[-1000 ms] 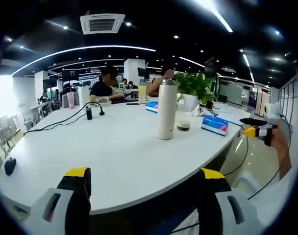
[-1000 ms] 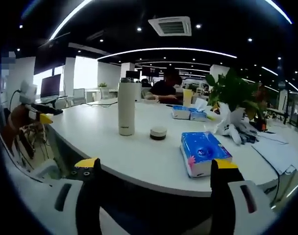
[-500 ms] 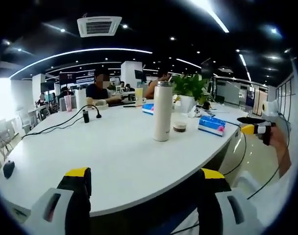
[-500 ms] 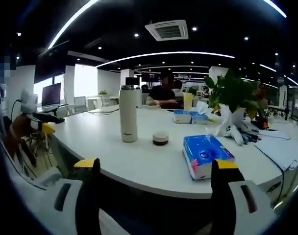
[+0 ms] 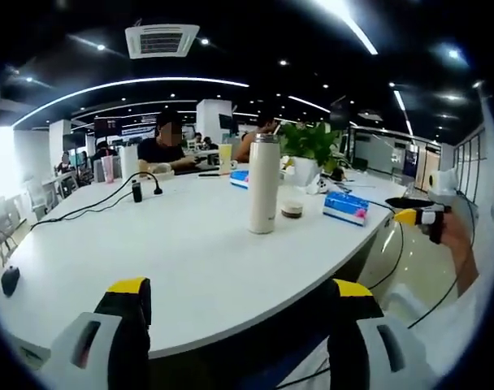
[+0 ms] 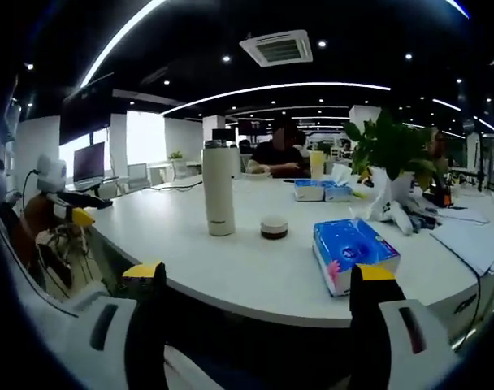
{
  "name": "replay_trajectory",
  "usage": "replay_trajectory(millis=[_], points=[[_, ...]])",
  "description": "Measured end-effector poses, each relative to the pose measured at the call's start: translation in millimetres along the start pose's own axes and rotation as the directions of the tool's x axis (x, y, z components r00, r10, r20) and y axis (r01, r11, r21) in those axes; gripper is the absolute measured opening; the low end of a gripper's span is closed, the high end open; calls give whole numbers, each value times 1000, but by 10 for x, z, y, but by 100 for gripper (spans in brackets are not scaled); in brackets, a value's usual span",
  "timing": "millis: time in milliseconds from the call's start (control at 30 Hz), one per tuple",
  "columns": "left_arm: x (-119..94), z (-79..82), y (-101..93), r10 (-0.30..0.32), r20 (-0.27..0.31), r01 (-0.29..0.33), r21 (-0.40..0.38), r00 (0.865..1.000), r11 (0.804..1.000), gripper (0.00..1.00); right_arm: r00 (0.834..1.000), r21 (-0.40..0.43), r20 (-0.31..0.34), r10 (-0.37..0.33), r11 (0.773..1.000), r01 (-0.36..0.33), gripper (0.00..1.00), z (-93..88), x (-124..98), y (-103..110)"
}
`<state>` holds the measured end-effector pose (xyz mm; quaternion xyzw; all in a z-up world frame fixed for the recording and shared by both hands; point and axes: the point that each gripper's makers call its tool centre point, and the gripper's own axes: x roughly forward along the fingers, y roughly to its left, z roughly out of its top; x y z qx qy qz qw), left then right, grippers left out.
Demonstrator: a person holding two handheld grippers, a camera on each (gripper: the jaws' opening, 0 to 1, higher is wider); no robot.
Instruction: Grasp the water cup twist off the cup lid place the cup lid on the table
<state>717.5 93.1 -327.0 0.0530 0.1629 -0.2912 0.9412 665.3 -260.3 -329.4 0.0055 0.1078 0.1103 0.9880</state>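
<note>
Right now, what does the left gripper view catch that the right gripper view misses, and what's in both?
Left gripper view alone: a black cable trailing across the table to a small black device, and a dark mouse-like object near the table edge.

Right gripper view alone: a monitor on a desk behind, and papers at the table's far side.

Both: the white water cup standing upright with its lid on, the small round container, the blue tissue pack, the potted plant, and a seated person. Each claw is open, short of the cup.

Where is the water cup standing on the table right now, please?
The water cup stands upright on the white table, left of centre in the right gripper view, beside a small round container.
</note>
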Motion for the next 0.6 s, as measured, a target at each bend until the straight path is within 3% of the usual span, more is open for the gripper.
replay_trajectory(millis=[200,600], points=[[35,-70,19,-9,-24,9,-13,1000,1000,88,1000,-14,-21,10,1000,-10,94,-26,44,63],[4,-5,-47,-30,1,30,5,1000,1000,89,1000,-37,-28,4,999,-5,94,-4,52,88]])
